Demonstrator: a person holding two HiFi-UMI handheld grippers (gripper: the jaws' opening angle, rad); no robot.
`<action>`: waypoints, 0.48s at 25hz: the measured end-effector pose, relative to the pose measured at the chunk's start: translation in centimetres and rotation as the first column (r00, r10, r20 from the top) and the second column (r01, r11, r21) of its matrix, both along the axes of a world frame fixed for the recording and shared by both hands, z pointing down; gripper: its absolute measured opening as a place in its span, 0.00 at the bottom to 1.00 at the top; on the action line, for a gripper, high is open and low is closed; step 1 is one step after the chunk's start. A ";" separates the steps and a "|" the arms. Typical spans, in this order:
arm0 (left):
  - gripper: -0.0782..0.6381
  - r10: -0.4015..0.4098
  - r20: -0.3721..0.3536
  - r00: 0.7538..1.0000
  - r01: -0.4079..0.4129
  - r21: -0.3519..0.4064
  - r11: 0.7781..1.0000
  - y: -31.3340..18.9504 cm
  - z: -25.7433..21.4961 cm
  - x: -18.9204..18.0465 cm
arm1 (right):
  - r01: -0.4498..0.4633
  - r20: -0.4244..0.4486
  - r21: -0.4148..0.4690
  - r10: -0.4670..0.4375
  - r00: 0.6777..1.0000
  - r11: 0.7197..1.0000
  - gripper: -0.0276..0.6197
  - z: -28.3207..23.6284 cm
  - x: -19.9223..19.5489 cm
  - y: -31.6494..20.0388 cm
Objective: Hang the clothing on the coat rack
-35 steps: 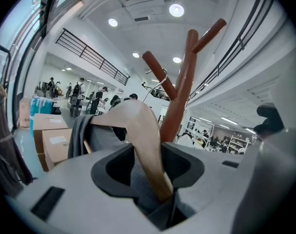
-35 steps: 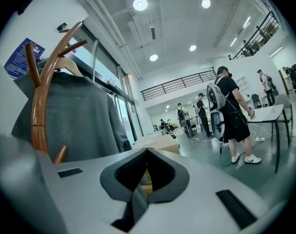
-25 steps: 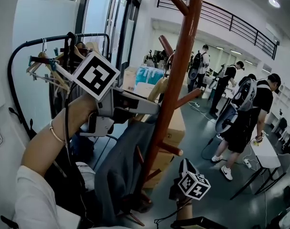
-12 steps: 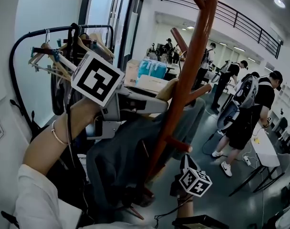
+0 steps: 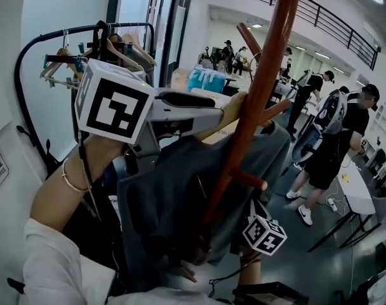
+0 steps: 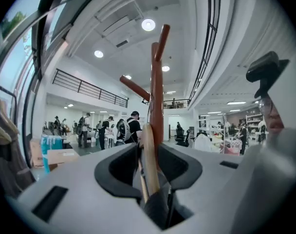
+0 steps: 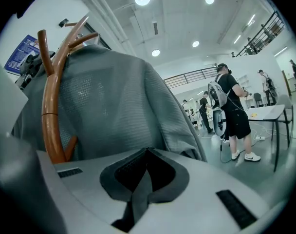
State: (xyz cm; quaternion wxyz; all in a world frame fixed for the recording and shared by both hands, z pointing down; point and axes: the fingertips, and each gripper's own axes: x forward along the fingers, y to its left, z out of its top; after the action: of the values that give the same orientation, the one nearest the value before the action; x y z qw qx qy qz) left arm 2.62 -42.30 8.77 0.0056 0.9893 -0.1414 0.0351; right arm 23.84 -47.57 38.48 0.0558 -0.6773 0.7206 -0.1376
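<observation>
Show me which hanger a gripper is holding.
The wooden hanger under the grey garment, in the left gripper, whose jaws have just been closing; others hang on the black rail.

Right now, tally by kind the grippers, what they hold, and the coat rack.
Coat rack: 1
Grey garment: 1
Wooden hanger: 1
Grippers: 2, left gripper with jaws just closed in on the hanger, right gripper pinching the garment
Total: 5

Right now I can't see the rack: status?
Left tool just closed on hanger. Right tool pinching grey garment. Coat rack dead ahead of hanger, garment against it.
</observation>
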 end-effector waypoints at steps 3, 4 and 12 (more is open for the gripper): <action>0.30 -0.066 -0.004 0.998 0.067 0.068 0.995 0.5 -0.1 -0.9 | 0.005 -0.002 -0.006 -0.005 1.000 1.000 0.08 0.4 -0.1 0.6; 0.29 -0.088 -0.010 0.996 0.088 0.088 0.992 0.6 -0.3 -1.3 | 0.007 -0.004 -0.007 -0.007 1.000 1.000 0.08 0.5 -0.2 0.7; 0.28 -0.198 -0.084 0.977 0.207 0.113 0.972 1.9 -1.0 -5.3 | 0.029 -0.013 -0.024 -0.029 0.999 0.999 0.08 1.2 -2.9 1.3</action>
State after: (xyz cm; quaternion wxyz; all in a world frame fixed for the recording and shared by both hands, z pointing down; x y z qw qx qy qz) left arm -2.67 -40.39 7.82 -0.0456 0.9688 -0.2433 -0.0101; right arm 20.97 -46.31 39.64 0.0410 -0.6682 0.7290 -0.1425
